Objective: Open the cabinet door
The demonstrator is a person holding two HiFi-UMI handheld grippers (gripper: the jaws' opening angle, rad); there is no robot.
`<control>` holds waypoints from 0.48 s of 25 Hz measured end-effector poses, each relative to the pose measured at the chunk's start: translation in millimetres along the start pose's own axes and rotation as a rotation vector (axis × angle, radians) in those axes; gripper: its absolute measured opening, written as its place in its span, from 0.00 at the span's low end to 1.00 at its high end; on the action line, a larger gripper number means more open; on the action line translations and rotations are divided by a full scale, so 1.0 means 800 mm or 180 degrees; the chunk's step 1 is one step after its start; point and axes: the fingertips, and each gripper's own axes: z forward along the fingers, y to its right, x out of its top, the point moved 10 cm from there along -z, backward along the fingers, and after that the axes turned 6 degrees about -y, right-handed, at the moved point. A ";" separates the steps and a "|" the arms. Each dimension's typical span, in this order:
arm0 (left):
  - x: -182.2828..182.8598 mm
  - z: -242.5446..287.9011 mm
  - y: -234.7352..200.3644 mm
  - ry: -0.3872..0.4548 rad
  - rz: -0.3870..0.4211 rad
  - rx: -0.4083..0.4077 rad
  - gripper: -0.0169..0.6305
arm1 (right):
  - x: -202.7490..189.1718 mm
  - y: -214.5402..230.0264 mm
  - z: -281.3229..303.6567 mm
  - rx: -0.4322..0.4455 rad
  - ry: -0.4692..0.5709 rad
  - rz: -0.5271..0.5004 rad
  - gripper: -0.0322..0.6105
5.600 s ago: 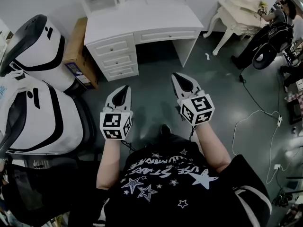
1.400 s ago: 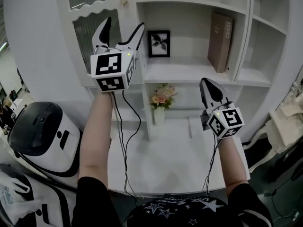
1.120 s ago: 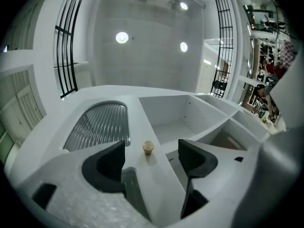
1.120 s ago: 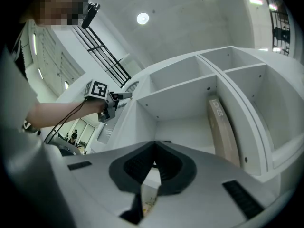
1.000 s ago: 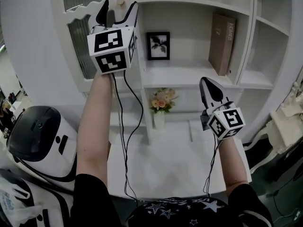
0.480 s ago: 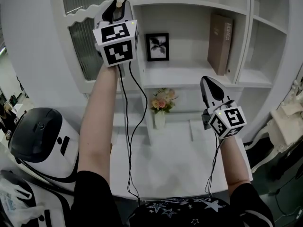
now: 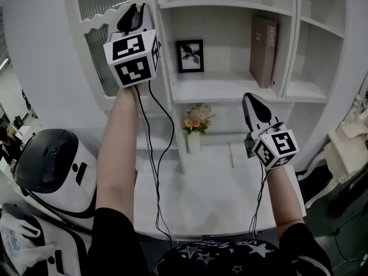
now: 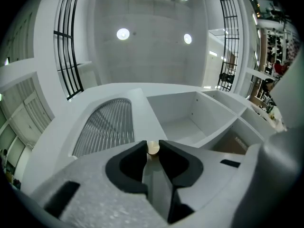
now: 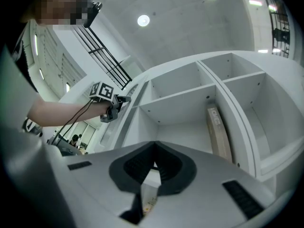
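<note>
Pale-gold knob (image 8: 153,147) sits pinched at the tips of my left gripper (image 7: 137,13), jaws just closed on it; cabinet door (image 7: 102,36), upper left, not yet open. Right gripper (image 7: 252,99) pressed together, empty. Risk: tip-only hold slips off if I pull off the door's swing.

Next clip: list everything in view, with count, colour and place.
cabinet door: one, white, ribbed glass, upper left
door knob: one, pale, between left gripper's jaws
shelf unit: one, white, centre
picture frame: one, black, middle shelf
book: one, brown, same shelf
flower vase: one, white, on desk
desk: one, white, below shelves
machines: two, white-and-black, lower left
left gripper: one, white, jaws just been closing, gripping door knob
right gripper: one, white, shut, empty, above desk
</note>
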 end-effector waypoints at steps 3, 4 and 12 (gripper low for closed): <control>0.012 -0.021 -0.009 0.0024 -0.0062 -0.0107 0.16 | 0.004 -0.009 -0.009 0.0038 0.0003 0.0015 0.06; 0.016 -0.028 -0.012 0.0031 -0.0086 -0.0144 0.16 | 0.006 -0.012 -0.012 0.0054 0.0007 0.0023 0.06; 0.044 -0.074 -0.040 -0.0054 -0.0376 -0.0399 0.15 | 0.031 -0.047 -0.051 0.0181 0.0015 0.0105 0.06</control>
